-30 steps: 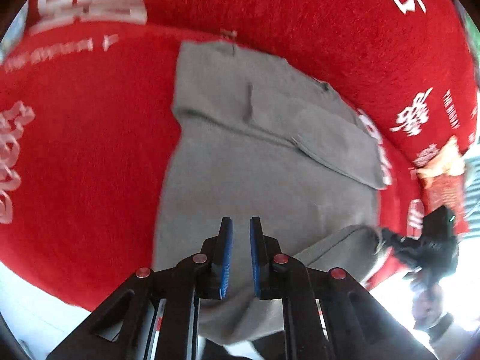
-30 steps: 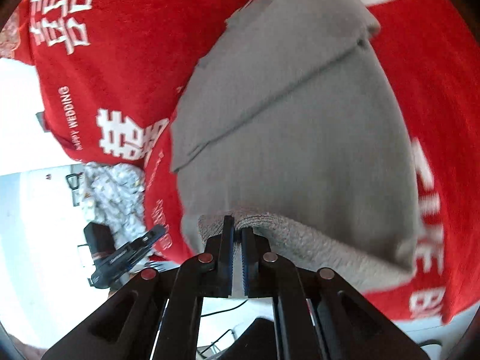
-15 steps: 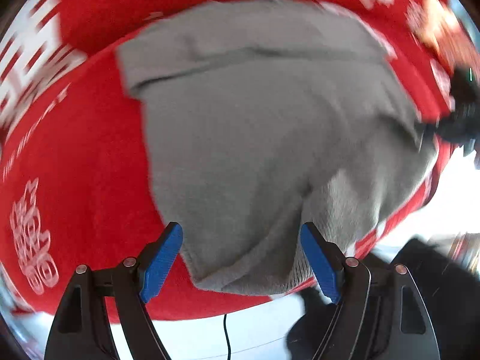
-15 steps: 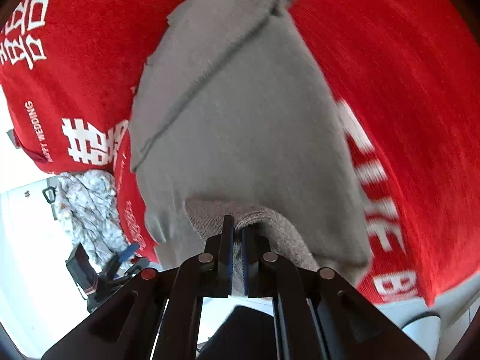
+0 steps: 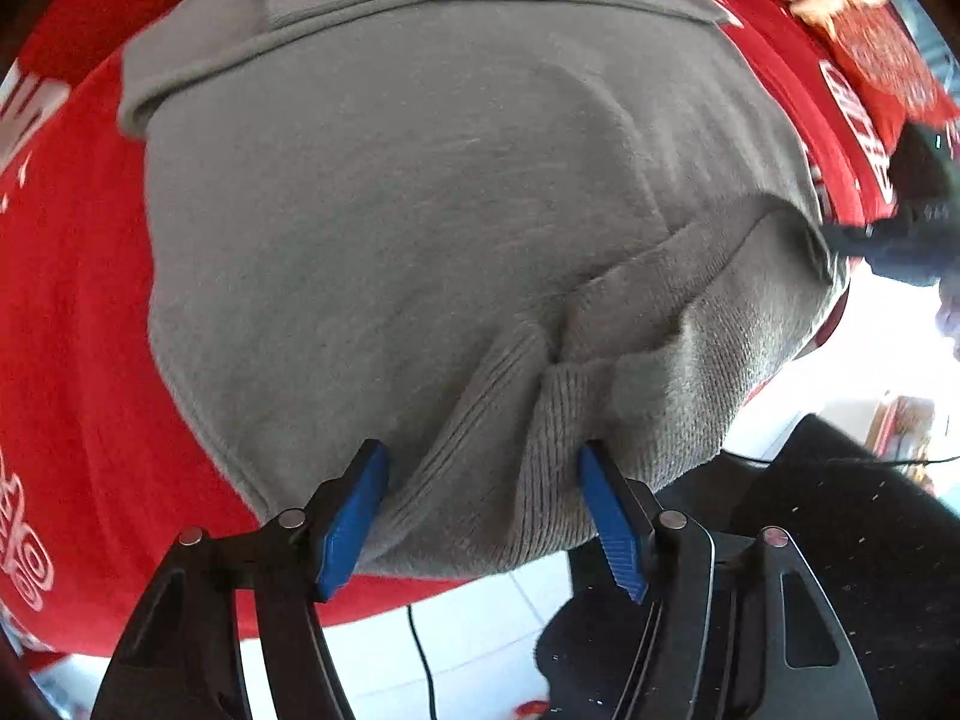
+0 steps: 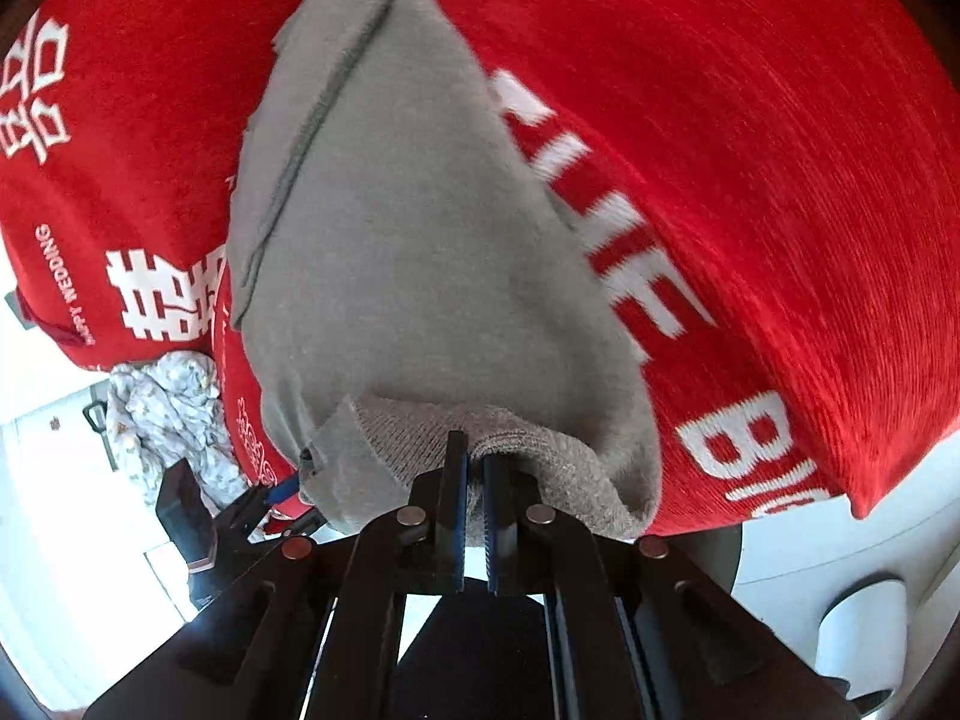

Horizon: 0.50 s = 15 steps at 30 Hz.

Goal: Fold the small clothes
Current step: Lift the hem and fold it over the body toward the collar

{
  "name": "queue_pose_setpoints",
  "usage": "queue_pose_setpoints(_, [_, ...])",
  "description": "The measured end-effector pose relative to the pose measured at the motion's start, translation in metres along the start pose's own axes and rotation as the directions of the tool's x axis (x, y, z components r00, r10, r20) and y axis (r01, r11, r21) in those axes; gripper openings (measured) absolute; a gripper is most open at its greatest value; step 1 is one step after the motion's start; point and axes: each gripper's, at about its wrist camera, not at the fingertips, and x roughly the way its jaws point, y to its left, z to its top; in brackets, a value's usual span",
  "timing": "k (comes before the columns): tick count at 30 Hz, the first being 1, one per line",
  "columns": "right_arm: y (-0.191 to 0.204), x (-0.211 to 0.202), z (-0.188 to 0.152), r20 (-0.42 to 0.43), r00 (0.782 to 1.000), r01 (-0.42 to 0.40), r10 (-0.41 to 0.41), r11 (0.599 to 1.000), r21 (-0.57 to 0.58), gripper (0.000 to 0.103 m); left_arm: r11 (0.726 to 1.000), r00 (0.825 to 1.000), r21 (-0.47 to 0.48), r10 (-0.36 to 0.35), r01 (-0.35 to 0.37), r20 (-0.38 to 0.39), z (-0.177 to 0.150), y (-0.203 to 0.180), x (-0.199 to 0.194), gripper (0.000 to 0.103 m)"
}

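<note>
A grey knitted garment (image 5: 420, 210) lies on a red cloth with white lettering (image 5: 66, 300), its near edge hanging over the table's front. My left gripper (image 5: 483, 456) points steeply down over the bunched ribbed hem (image 5: 540, 450). Its jaws are closing with that hem between the blue pads (image 5: 354, 510), which have not clamped it. In the right wrist view the same garment (image 6: 408, 252) stretches away across the red cloth (image 6: 750, 150). My right gripper (image 6: 474, 456) is shut on a folded-over part of the hem (image 6: 540, 450).
A white patterned cloth (image 6: 168, 402) is heaped off the table's left side. An orange-and-red item (image 5: 870, 42) lies at the far right corner. Below the table edge are white floor tiles, a thin cable (image 5: 420, 648) and a dark shape (image 5: 840, 540).
My left gripper went from shut to wide open, rolled and dropped over the hem, then narrowed a little. The right gripper stayed shut on the hem and drew it across the garment.
</note>
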Motion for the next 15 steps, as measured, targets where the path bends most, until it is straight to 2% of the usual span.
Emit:
queue_pose_setpoints(4, [-0.002, 0.001, 0.002, 0.002, 1.0, -0.006, 0.006, 1.0, 0.013, 0.006, 0.999, 1.0, -0.046, -0.016, 0.017, 0.019, -0.003, 0.018, -0.007, 0.067])
queue_pose_setpoints(9, [0.002, -0.002, 0.008, 0.001, 1.0, 0.007, -0.007, 1.0, 0.009, 0.008, 0.999, 1.0, -0.038, -0.009, 0.009, 0.02, 0.005, 0.024, -0.005, 0.067])
queue_pose_setpoints(11, [0.012, -0.006, 0.006, 0.012, 0.998, 0.055, -0.054, 0.997, -0.054, 0.017, 1.0, 1.0, 0.005, -0.007, 0.007, -0.001, 0.008, 0.017, 0.002, 0.067])
queue_pose_setpoints(12, [0.019, -0.01, 0.004, 0.023, 0.996, 0.085, -0.083, 0.992, -0.091, 0.036, 0.999, 1.0, 0.038, 0.004, -0.004, -0.004, 0.009, 0.011, 0.002, 0.067])
queue_pose_setpoints(13, [0.027, -0.014, 0.001, 0.045, 0.991, 0.134, -0.129, 0.981, -0.139, 0.059, 0.998, 1.0, 0.06, 0.008, -0.008, -0.004, 0.009, 0.007, 0.003, 0.063])
queue_pose_setpoints(14, [0.037, -0.02, -0.004, 0.082, 0.98, 0.192, -0.179, 0.961, -0.197, 0.065, 0.996, 1.0, 0.085, 0.002, -0.002, -0.007, 0.009, 0.003, 0.004, 0.059])
queue_pose_setpoints(15, [0.043, -0.022, -0.006, 0.099, 0.973, 0.225, -0.207, 0.946, -0.233, 0.067, 0.996, 1.0, 0.086, -0.012, 0.013, -0.012, 0.008, 0.002, 0.004, 0.055])
